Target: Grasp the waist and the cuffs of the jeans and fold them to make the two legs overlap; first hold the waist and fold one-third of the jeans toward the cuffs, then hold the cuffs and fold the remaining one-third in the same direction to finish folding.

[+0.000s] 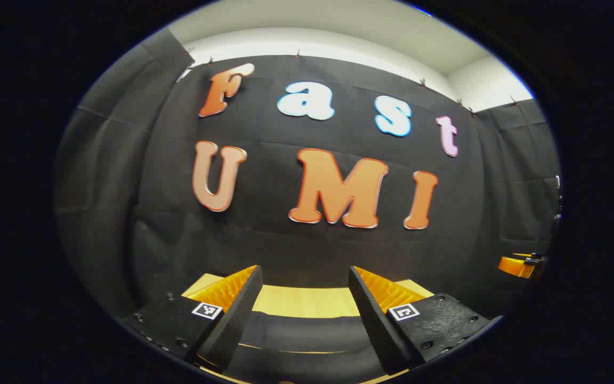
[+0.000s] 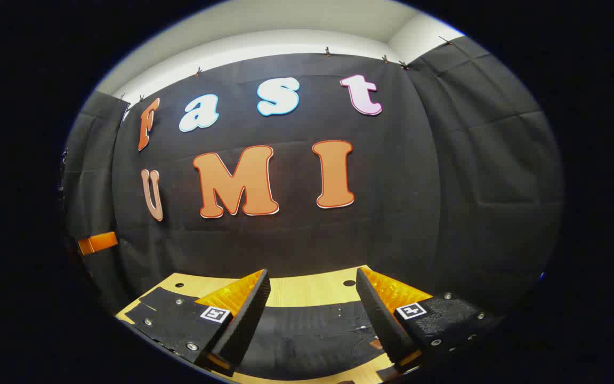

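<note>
Tabletop (image 2: pixel 312 288) looked like pale wood, smooth with a soft sheen, at lower centre of both views. Jeans (image 2: pixel 307 336) were dark matt cloth, coarse weave, small metal rivets at lower right in the right gripper view. Left tongs (image 1: pixel 305 304) and right tongs (image 2: pixel 312 309) had ribbed matt inner faces and matt plates with metal screws.
</note>
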`<state>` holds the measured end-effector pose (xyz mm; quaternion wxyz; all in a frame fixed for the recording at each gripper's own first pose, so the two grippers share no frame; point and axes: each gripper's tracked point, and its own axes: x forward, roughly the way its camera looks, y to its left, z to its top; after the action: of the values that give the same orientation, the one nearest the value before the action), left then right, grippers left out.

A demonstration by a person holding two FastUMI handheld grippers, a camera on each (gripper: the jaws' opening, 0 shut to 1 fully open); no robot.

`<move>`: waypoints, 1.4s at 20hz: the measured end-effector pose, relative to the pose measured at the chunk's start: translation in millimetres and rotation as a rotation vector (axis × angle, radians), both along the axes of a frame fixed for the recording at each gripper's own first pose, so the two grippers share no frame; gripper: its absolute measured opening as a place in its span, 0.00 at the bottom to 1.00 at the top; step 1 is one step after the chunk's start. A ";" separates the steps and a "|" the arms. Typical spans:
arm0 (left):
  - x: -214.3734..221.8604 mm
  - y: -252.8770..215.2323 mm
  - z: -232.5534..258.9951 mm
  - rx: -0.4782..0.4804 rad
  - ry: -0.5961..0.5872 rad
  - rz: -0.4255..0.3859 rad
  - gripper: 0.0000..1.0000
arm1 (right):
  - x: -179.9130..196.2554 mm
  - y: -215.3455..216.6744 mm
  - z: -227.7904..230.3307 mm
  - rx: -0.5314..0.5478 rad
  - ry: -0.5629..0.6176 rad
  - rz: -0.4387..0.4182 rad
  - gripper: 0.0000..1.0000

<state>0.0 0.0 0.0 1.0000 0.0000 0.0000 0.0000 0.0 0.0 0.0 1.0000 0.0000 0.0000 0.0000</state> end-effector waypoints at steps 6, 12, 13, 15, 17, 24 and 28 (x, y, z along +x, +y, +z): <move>-7.6 62.5 11.7 0.049 -0.061 0.143 0.95 | 27.1 6.1 -0.5 0.019 0.024 0.027 0.98; -12.1 89.1 -1.9 -0.034 -0.008 0.165 0.98 | 35.4 26.5 -5.8 -0.004 0.040 0.067 0.97; -12.5 94.1 0.6 -0.028 -0.018 0.171 0.98 | 36.9 30.2 -5.1 -0.012 0.038 0.078 0.98; -16.9 102.6 0.3 -0.006 -0.014 0.184 0.98 | 39.9 35.6 -10.8 -0.012 0.055 0.087 0.98; -19.3 107.4 -7.9 0.013 0.000 0.189 0.95 | 41.1 47.4 -14.1 -0.001 0.063 0.108 0.98; -25.7 124.6 -63.6 -0.133 0.137 0.204 0.98 | 45.3 67.3 -28.8 0.012 0.102 0.151 1.00; -39.9 152.0 -123.7 -0.346 0.266 0.265 0.97 | 48.5 70.0 -41.2 0.023 0.147 0.155 0.98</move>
<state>-39.9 152.0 -123.7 0.9677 -0.1710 0.1314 0.1309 48.5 70.0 -41.2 0.9942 0.0115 0.0731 0.0775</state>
